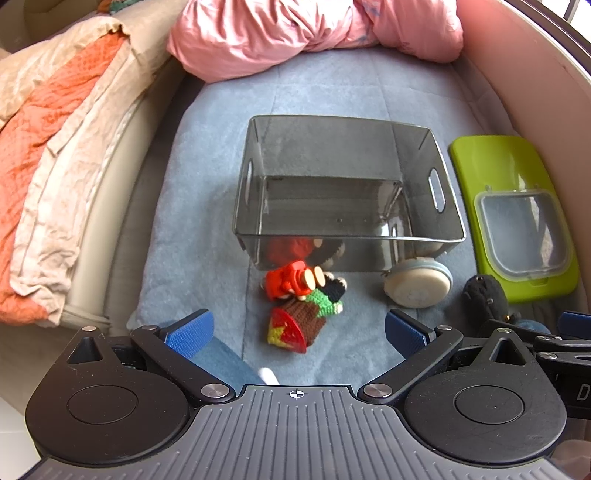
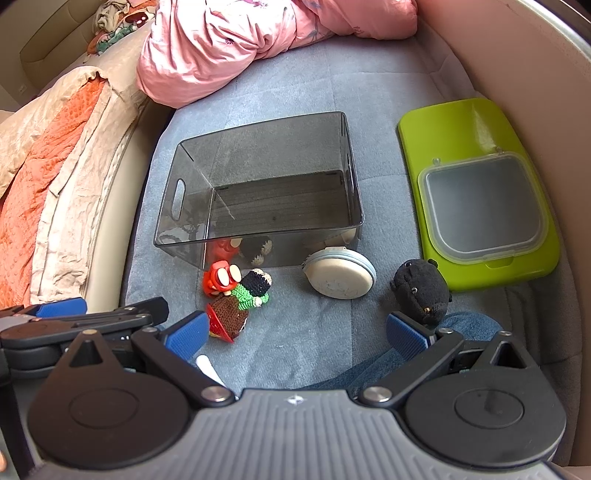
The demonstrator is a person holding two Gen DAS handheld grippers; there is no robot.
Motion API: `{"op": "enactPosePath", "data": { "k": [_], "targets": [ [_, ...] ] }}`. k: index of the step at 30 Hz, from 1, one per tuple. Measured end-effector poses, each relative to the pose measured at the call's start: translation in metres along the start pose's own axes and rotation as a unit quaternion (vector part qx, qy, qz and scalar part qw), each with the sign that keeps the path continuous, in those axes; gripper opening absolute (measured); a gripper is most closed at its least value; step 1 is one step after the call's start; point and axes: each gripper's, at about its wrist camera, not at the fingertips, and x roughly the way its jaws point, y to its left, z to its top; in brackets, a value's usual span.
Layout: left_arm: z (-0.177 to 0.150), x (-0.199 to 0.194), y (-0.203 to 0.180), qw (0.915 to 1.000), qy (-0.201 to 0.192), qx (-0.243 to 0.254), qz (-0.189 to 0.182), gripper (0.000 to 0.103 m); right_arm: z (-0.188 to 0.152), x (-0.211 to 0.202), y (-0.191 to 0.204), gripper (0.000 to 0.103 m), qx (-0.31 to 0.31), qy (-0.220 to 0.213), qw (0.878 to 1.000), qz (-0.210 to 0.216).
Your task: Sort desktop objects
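Note:
A smoky transparent bin [image 1: 443,206] [image 2: 177,229] stands empty on a blue blanket. In front of it lie a red toy [image 1: 286,282] [image 2: 218,278], a crocheted doll in green, black and brown [image 1: 299,321] [image 2: 251,291], a round beige pouch [image 1: 417,284] [image 2: 340,278] and a black plush [image 1: 484,297] [image 2: 421,290]. My left gripper [image 1: 295,332] is open, with the doll just ahead between its blue pads. My right gripper [image 2: 295,332] is open over bare blanket, the black plush by its right fingertip [image 2: 406,334].
A green case with a clear lid [image 1: 517,218] [image 2: 480,199] lies right of the bin. A pink quilt [image 1: 314,29] [image 2: 229,40] is bunched behind it, orange and beige bedding [image 1: 55,155] [image 2: 55,147] piled at left. A curved beige wall [image 2: 535,74] bounds the right side.

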Motion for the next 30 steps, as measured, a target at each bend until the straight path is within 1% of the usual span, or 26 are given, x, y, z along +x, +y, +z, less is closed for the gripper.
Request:
{"op": "enactPosePath", "data": {
  "k": [3, 6, 8, 10, 11, 12, 13, 14, 15, 17, 19, 20, 21, 22, 23, 25, 26, 27, 28, 29, 30],
  "targets": [
    [0.0, 0.001, 0.0, 1.0, 0.001, 0.0, 0.0, 0.103, 0.0, 0.001, 0.0, 0.103, 0.0, 0.001, 1.0, 0.0],
    [-0.001, 0.006, 0.0, 1.0, 0.003, 0.004, -0.007, 0.103, 0.0, 0.005, -0.002, 0.103, -0.002, -0.01, 1.0, 0.0],
    [-0.001, 0.015, 0.002, 0.9998, 0.004, 0.01, -0.018, 0.103, 0.0, 0.008, -0.003, 0.103, -0.003, -0.017, 1.0, 0.0],
    [-0.003, 0.033, 0.005, 0.9995, 0.004, 0.015, -0.029, 0.103, 0.0, 0.012, -0.004, 0.103, -0.004, -0.025, 1.0, -0.001],
    [-0.005, 0.044, 0.007, 0.9993, 0.004, 0.017, -0.034, 0.103, -0.002, 0.014, -0.007, 0.103, -0.008, -0.049, 0.999, 0.004],
    [-0.007, 0.055, 0.009, 0.999, 0.004, 0.02, -0.04, 0.103, -0.006, 0.018, -0.01, 0.103, -0.02, -0.083, 0.996, 0.011],
    [-0.011, 0.069, 0.013, 0.9987, 0.004, 0.022, -0.045, 0.103, -0.011, 0.023, -0.015, 0.103, -0.04, -0.127, 0.991, 0.029],
    [-0.015, 0.083, 0.017, 0.9984, 0.003, 0.024, -0.051, 0.103, -0.013, 0.029, -0.022, 0.103, -0.045, -0.133, 0.99, 0.032],
    [-0.019, 0.094, 0.021, 0.9982, 0.001, 0.023, -0.056, 0.103, -0.012, 0.036, -0.029, 0.103, -0.047, -0.13, 0.99, 0.032],
    [-0.028, 0.117, 0.033, 0.9968, 0.004, 0.006, -0.079, 0.103, -0.012, 0.049, -0.044, 0.103, -0.049, -0.123, 0.991, 0.032],
    [-0.033, 0.137, 0.043, 0.9931, 0.008, -0.01, -0.116, 0.103, -0.012, 0.062, -0.058, 0.103, -0.052, -0.117, 0.991, 0.032],
    [-0.036, 0.145, 0.045, 0.9914, 0.004, -0.005, -0.13, 0.103, -0.012, 0.068, -0.065, 0.103, -0.054, -0.114, 0.992, 0.032],
    [-0.039, 0.151, 0.043, 0.9912, -0.001, 0.013, -0.132, 0.103, -0.012, 0.075, -0.073, 0.103, -0.055, -0.111, 0.992, 0.032],
    [-0.041, 0.157, 0.037, 0.9916, -0.007, 0.039, -0.123, 0.103, -0.012, 0.081, -0.08, 0.1, -0.056, -0.107, 0.992, 0.031],
    [-0.044, 0.163, 0.028, 0.9919, -0.008, 0.068, -0.107, 0.103, -0.012, 0.088, -0.087, 0.096, -0.058, -0.104, 0.992, 0.031],
    [-0.046, 0.177, 0.012, 0.9918, -0.004, 0.11, -0.065, 0.103, -0.012, 0.101, -0.102, 0.096, -0.061, -0.098, 0.993, 0.031],
    [-0.047, 0.187, 0.004, 0.9913, -0.002, 0.125, -0.041, 0.103, -0.012, 0.107, -0.109, 0.096, -0.062, -0.095, 0.993, 0.031],
    [-0.046, 0.196, -0.002, 0.9901, 0.0, 0.139, -0.023, 0.103, -0.014, 0.112, -0.113, 0.096, -0.06, -0.095, 0.993, 0.022],
    [-0.045, 0.206, -0.008, 0.9885, 0.002, 0.151, -0.007, 0.103, -0.017, 0.116, -0.117, 0.096, -0.056, -0.097, 0.994, 0.011],
    [-0.044, 0.215, -0.014, 0.9864, 0.004, 0.164, 0.009, 0.103, -0.02, 0.119, -0.121, 0.094, -0.045, -0.102, 0.994, 0.012],
    [-0.043, 0.223, -0.02, 0.9847, 0.004, 0.174, 0.014, 0.103, -0.022, 0.121, -0.124, 0.093, -0.034, -0.109, 0.993, 0.018]
  ]
}}
